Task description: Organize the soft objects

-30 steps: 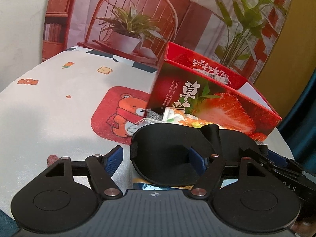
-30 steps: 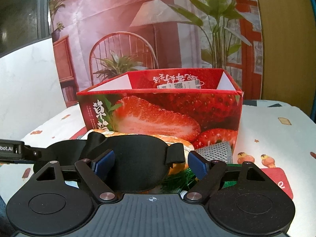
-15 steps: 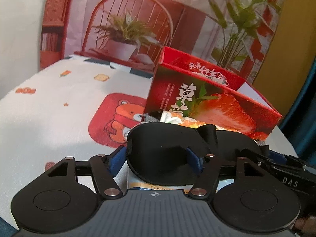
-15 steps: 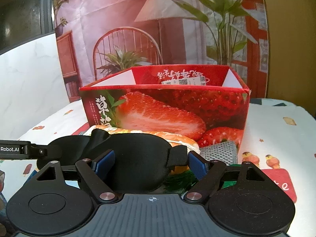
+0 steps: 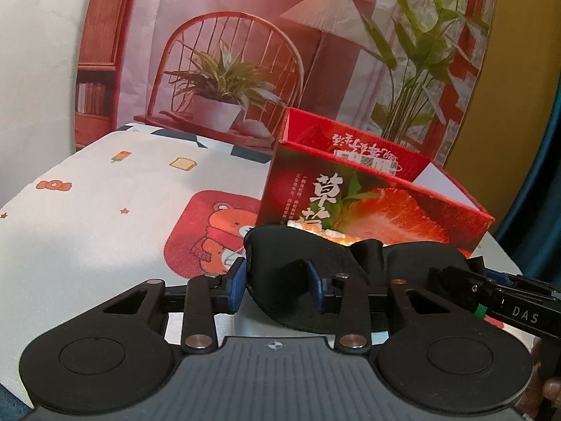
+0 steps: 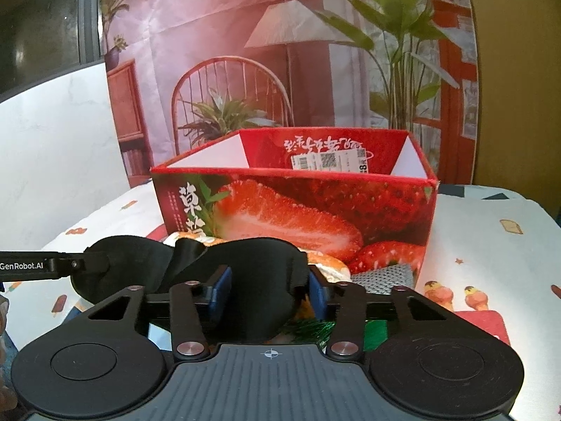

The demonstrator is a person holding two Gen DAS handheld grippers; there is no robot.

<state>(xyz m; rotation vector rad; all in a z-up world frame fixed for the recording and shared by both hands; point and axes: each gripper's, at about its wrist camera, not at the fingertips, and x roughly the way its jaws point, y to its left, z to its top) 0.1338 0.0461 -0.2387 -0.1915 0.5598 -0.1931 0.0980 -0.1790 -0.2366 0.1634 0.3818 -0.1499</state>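
A black eye mask (image 5: 280, 249) hangs between my two grippers in front of the open red strawberry box (image 5: 385, 210). In the left wrist view my left gripper (image 5: 275, 284) has its jaws closing, and the blue pads press on the mask's left half. My right gripper (image 6: 269, 289) has its jaws closing too, with its pads squeezing the other half of the mask (image 6: 259, 259). The middle of the mask is bunched up into a fold. The box (image 6: 298, 210) stands just behind, its inside mostly hidden.
Under the mask lie an orange and white soft item (image 6: 329, 263), a grey mesh pad (image 6: 382, 275) and a green shiny packet (image 6: 375, 333). The table wears a white cartoon-print cloth (image 5: 87, 228). A printed backdrop stands behind the box.
Both pairs of jaws have narrowed from wide apart onto the eye mask. The mask has bunched up between the grippers, its middle now folded upward.
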